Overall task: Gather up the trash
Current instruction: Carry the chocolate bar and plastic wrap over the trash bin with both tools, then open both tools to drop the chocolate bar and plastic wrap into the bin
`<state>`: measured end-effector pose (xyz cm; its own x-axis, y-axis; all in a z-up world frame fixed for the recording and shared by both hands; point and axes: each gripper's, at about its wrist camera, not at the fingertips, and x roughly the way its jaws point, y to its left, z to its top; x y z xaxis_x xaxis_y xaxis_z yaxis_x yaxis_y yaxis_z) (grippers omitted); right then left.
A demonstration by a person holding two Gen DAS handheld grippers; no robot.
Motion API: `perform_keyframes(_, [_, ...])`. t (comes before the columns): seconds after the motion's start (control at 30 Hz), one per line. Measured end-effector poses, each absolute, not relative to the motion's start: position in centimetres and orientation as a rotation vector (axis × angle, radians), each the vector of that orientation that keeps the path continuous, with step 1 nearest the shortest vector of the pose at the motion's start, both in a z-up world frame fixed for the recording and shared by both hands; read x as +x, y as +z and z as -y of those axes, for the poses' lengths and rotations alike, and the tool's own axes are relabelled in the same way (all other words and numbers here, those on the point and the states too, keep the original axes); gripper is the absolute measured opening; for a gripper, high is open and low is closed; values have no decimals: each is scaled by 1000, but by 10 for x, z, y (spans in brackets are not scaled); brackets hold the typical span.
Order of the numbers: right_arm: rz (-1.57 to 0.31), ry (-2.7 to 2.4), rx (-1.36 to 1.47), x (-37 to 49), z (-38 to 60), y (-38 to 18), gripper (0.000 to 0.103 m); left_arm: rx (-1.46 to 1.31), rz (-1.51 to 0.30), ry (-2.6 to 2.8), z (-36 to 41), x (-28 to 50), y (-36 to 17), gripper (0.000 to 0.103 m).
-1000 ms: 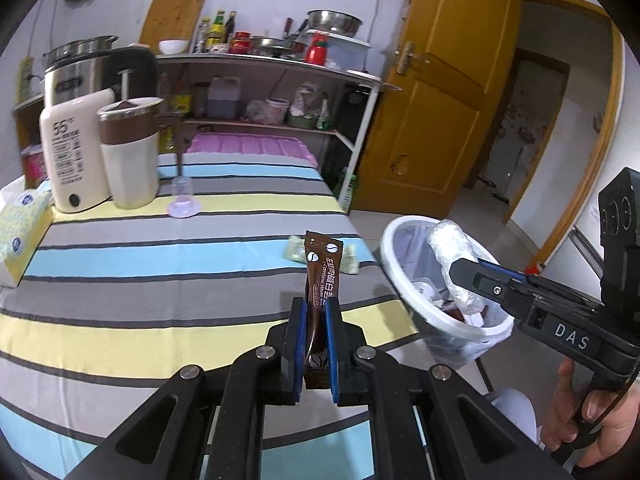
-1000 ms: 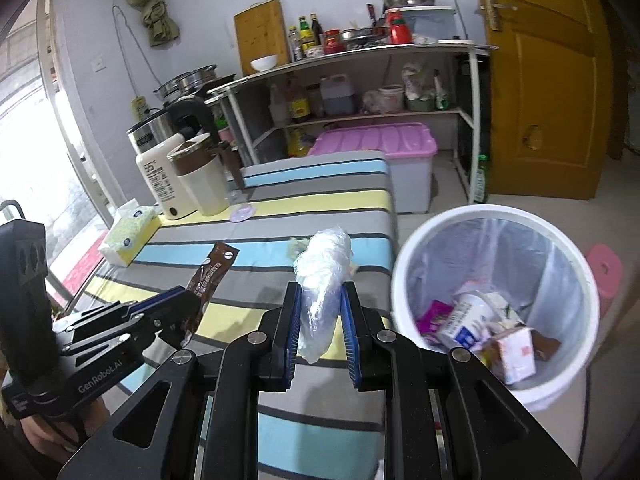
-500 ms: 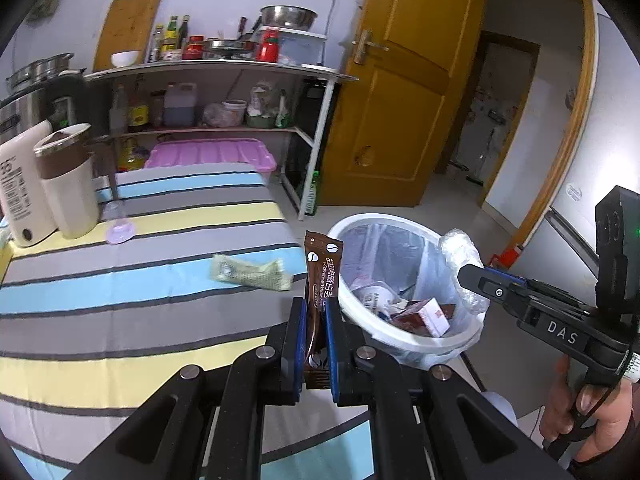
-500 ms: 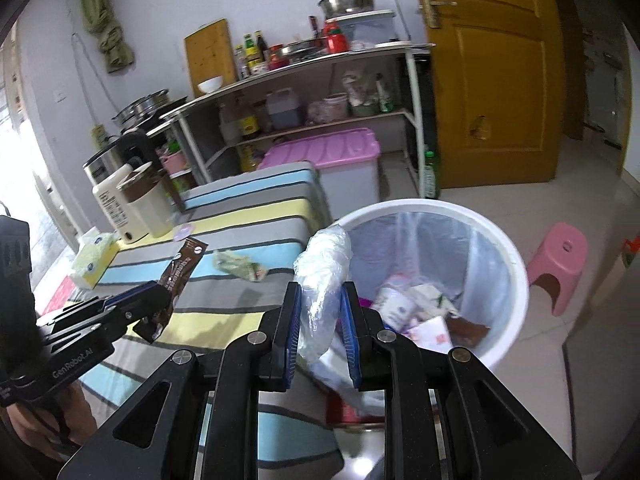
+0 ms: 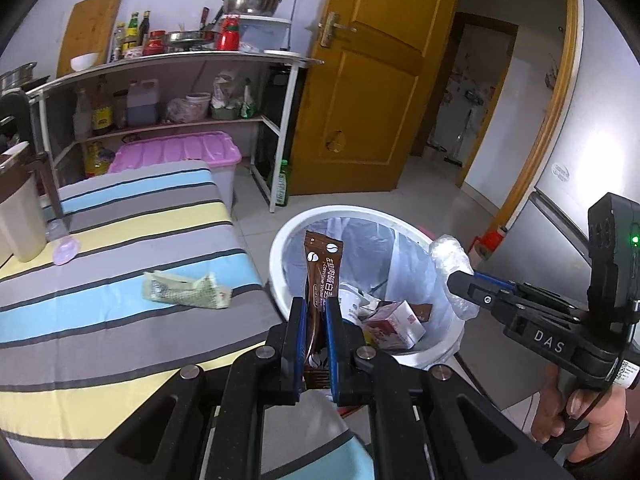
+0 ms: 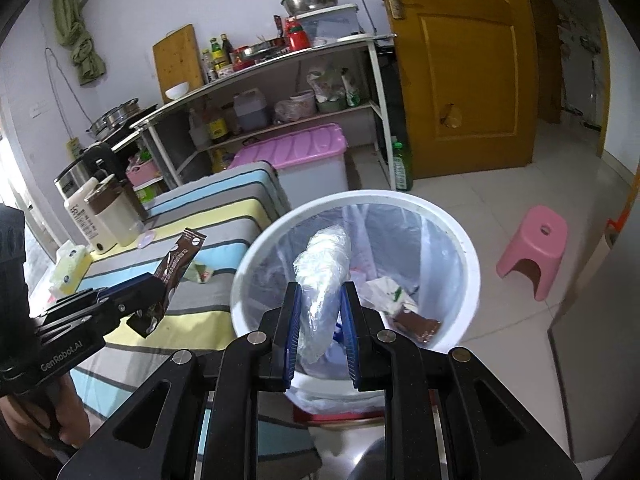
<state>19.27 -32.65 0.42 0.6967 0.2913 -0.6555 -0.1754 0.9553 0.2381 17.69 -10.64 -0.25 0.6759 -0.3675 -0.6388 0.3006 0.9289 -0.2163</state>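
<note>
My left gripper is shut on a brown coffee sachet that stands upright between the blue pads, at the near rim of the white trash bin. My right gripper is shut on a crumpled clear plastic bag and hangs over the bin, which holds cartons and wrappers in a clear liner. In the right wrist view the left gripper with its sachet shows over the table edge. A crumpled green wrapper lies on the striped tablecloth near the bin.
A beige jug and a small lilac cup stand on the table's far side. Behind are a metal shelf with bottles and bowls, a pink-lidded box, a wooden door. A pink stool stands right of the bin.
Both grippers have swung from over the table toward the bin, each keeping its hold. The bin now fills the middle of both views.
</note>
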Motion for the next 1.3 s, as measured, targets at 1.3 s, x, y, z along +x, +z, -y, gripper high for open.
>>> perform_keyframes(1.3, [-837,184,111,229,341,-30,31,-117,-833,-460,142,230,-40,13])
